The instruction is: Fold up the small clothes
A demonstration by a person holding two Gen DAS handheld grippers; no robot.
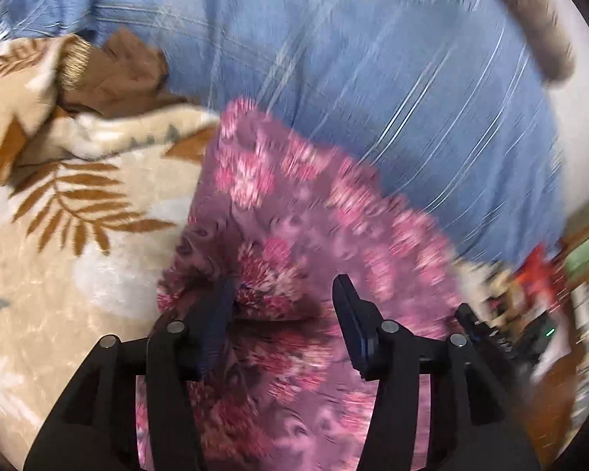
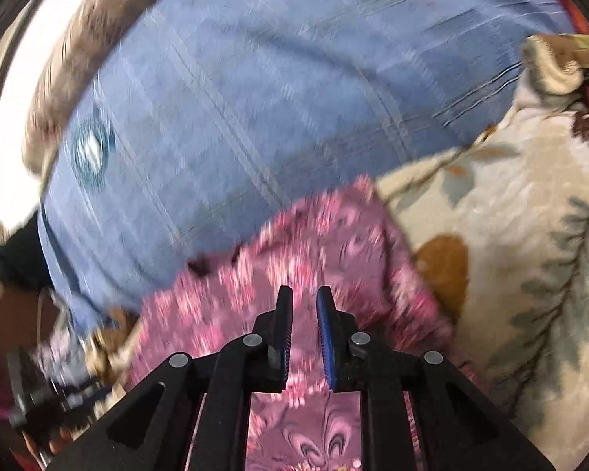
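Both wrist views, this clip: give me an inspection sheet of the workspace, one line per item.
Surface: blue striped bedsheet beside a beige plush blanket with brown leaf print; both views motion-blurred.
Job's things: pink floral fabric garment lying across sheet and blanket, under both grippers.
Clutter: crumpled brown cloth on the blanket's far edge; blurred red and dark items at the bed's side, unidentifiable.
Grippers: left gripper open wide over the garment; right gripper narrowly parted, with no cloth visible between its fingers.
Cables: nothing seen.
Surroundings: brown padded bed edge, pale wall beyond.
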